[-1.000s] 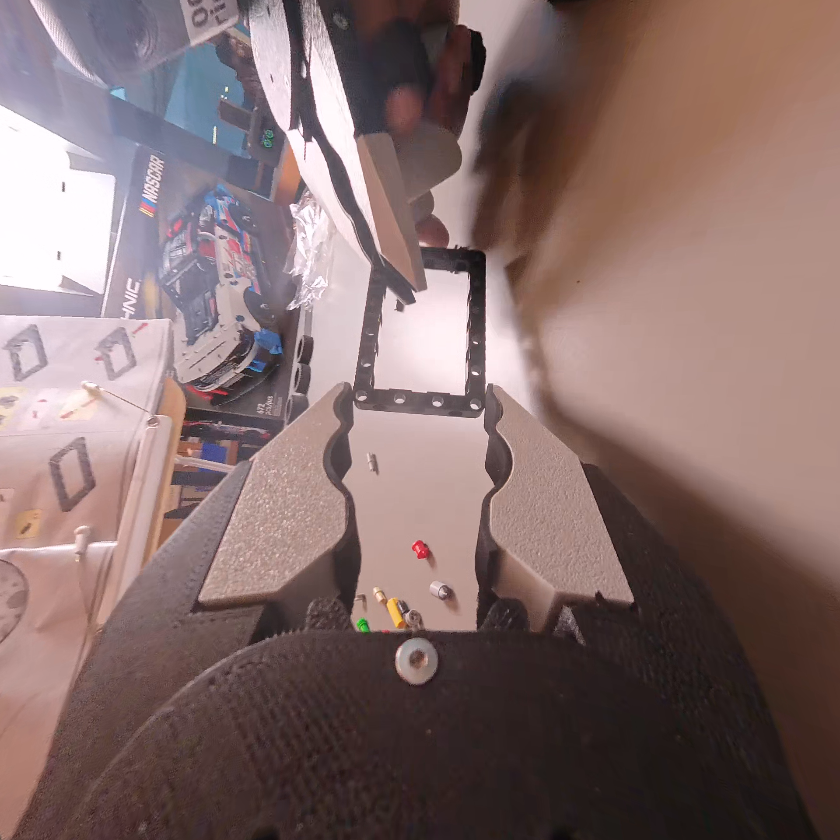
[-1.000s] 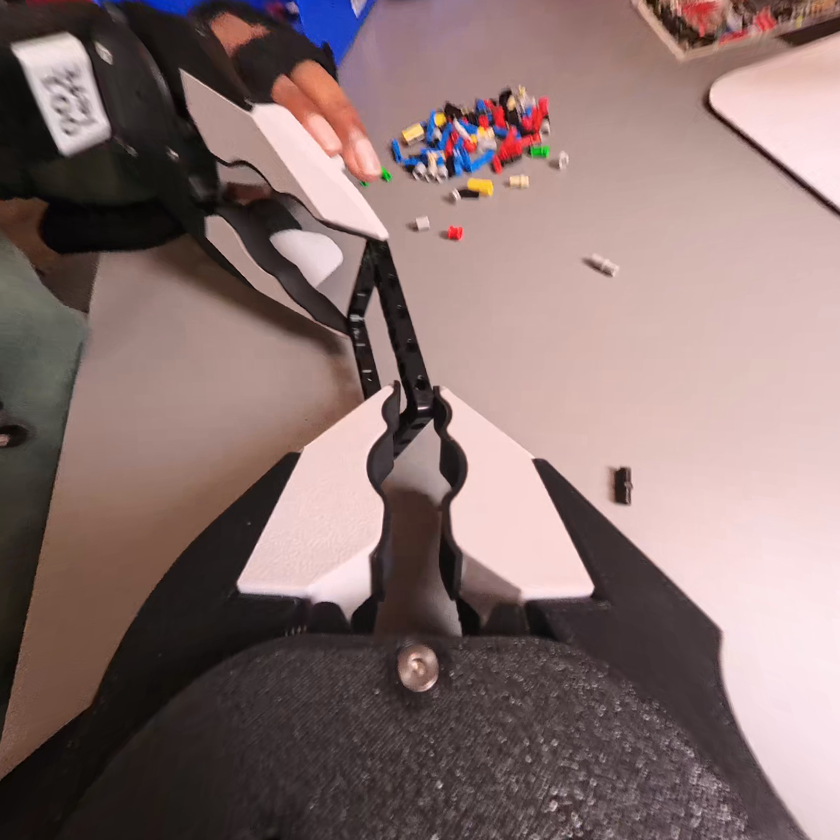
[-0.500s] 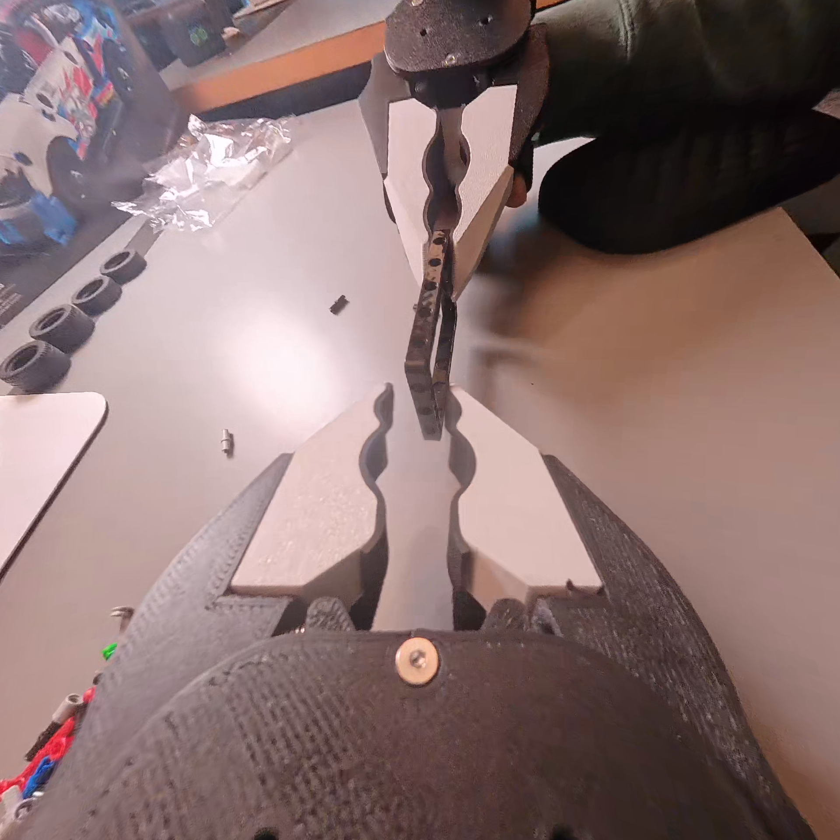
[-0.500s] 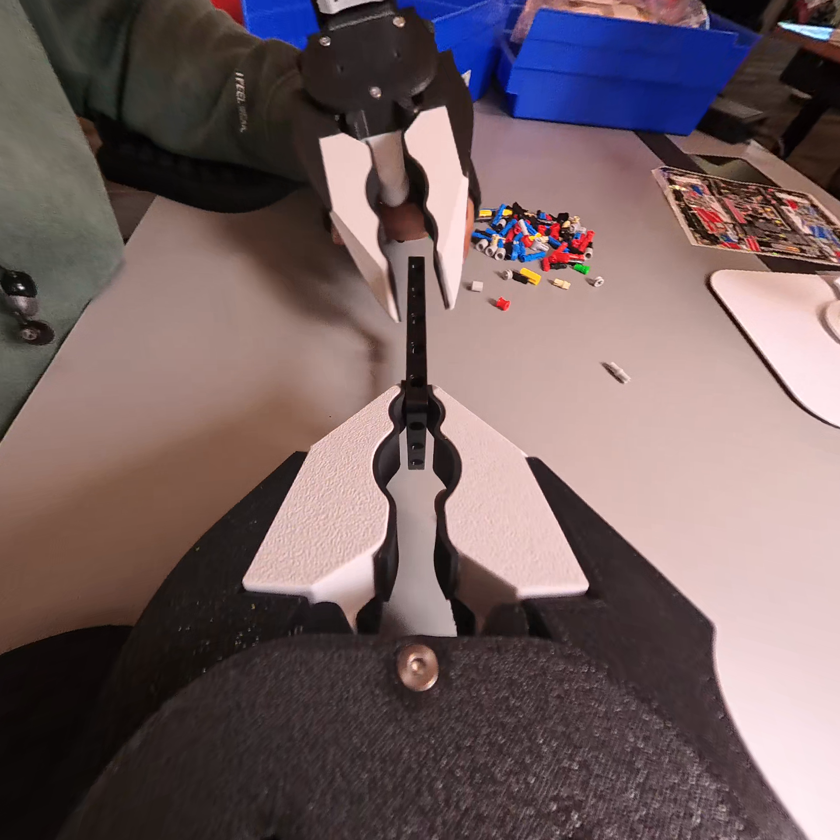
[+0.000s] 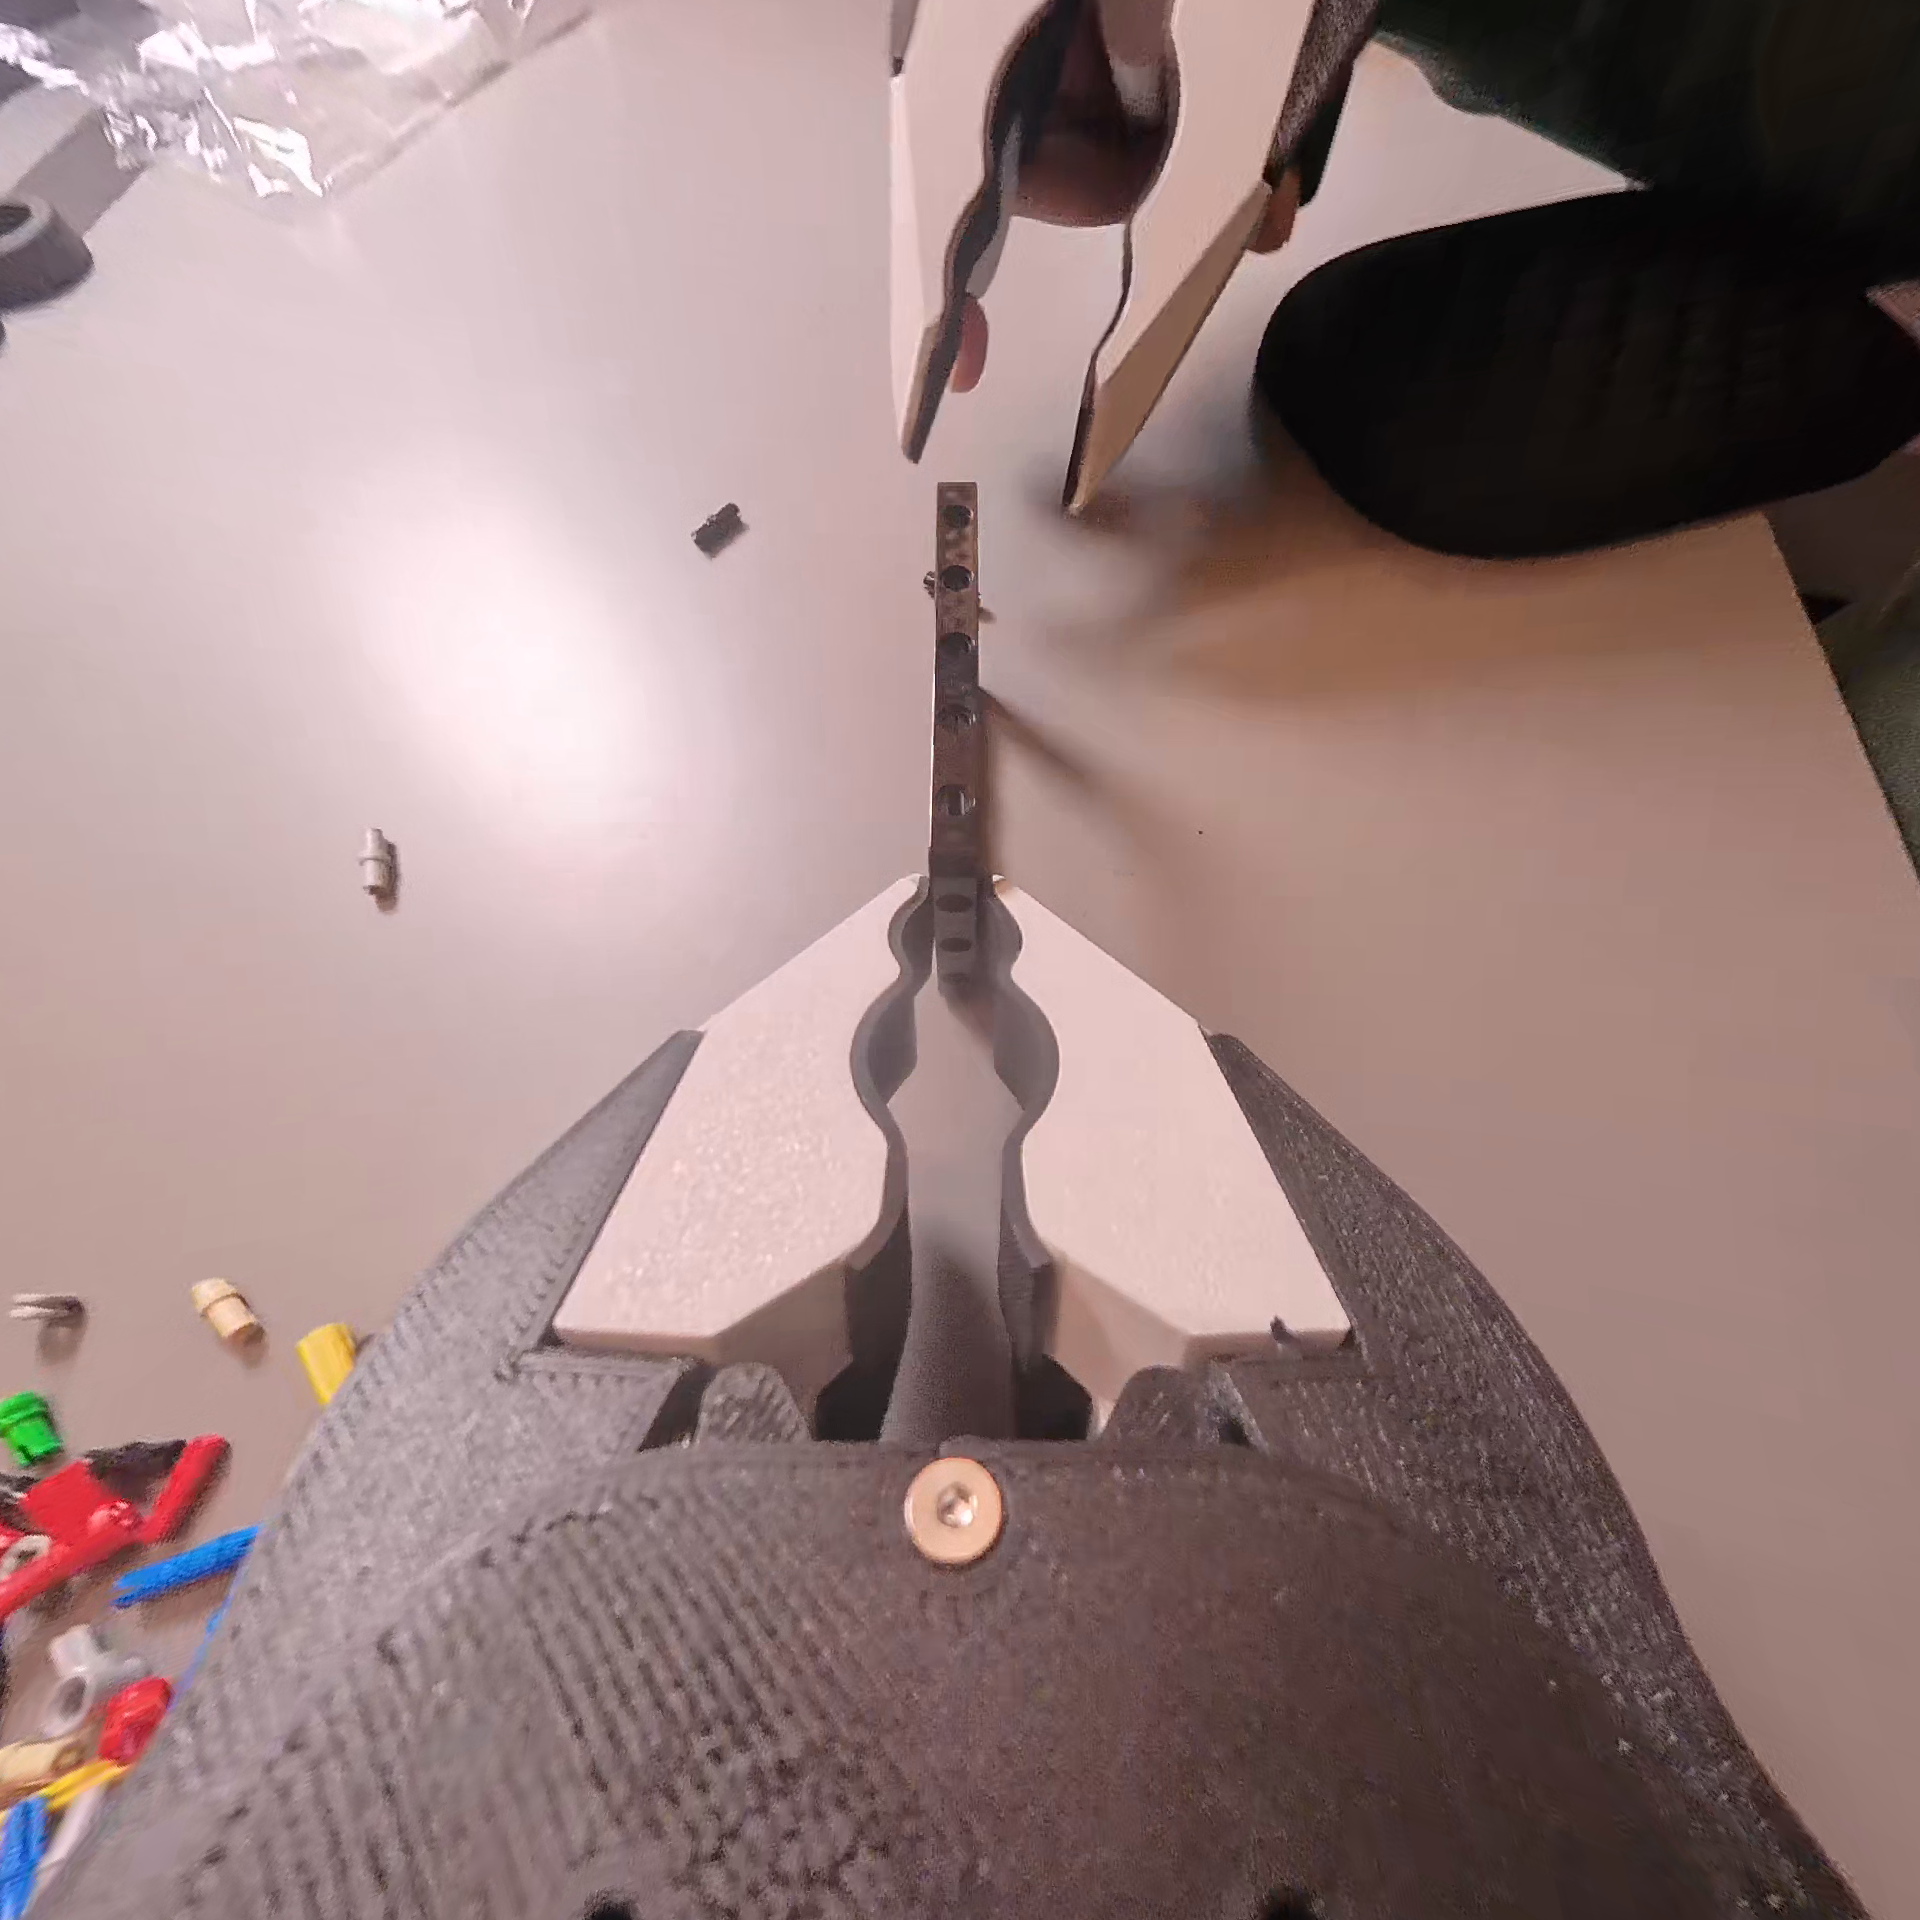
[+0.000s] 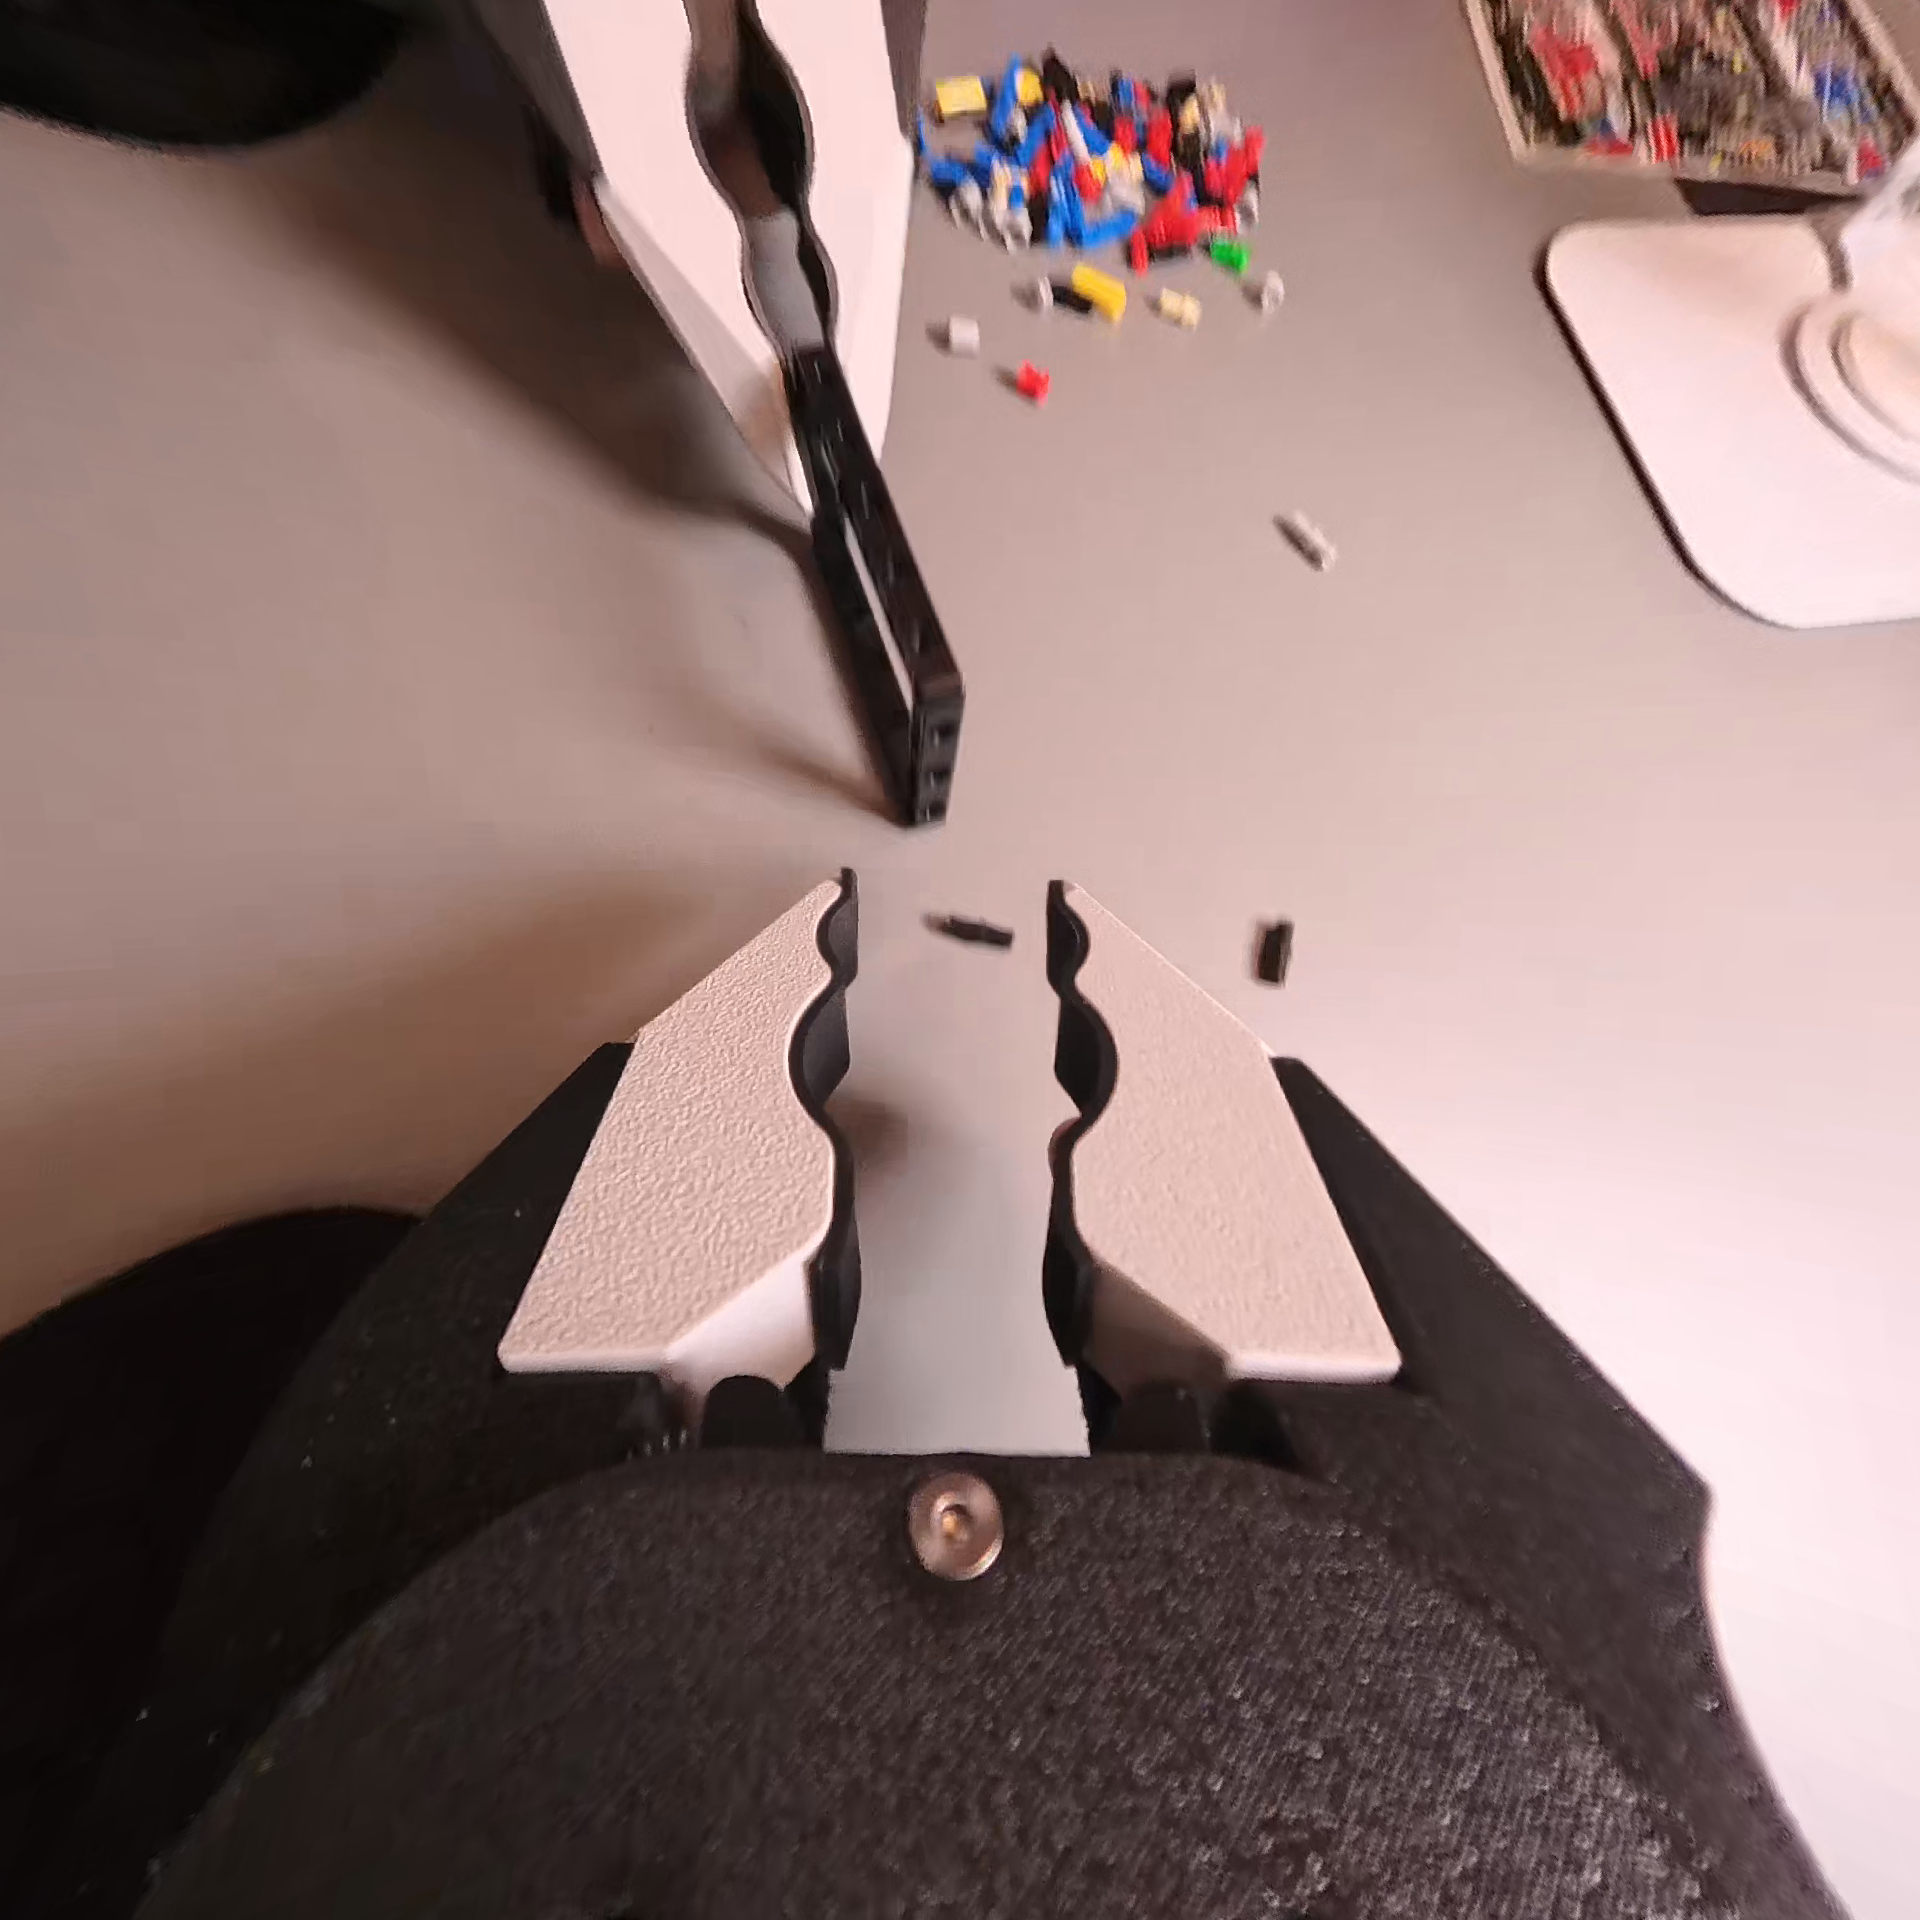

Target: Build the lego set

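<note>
Grey tabletop (image 6: 1351, 935) carries everything, with the black frame (image 5: 957, 727) as the landmark: it stands on edge, one end pinched between the fingertips of the left gripper (image 5: 958, 896), probably to keep its pin holes reachable. Beyond its free end, the right gripper (image 6: 951, 904) hangs with jaws apart and empty, a small black pin (image 6: 969, 928) lying between its tips, likely the next pickup. Loose coloured pieces (image 6: 1101, 177) sit heaped well behind the frame.
</note>
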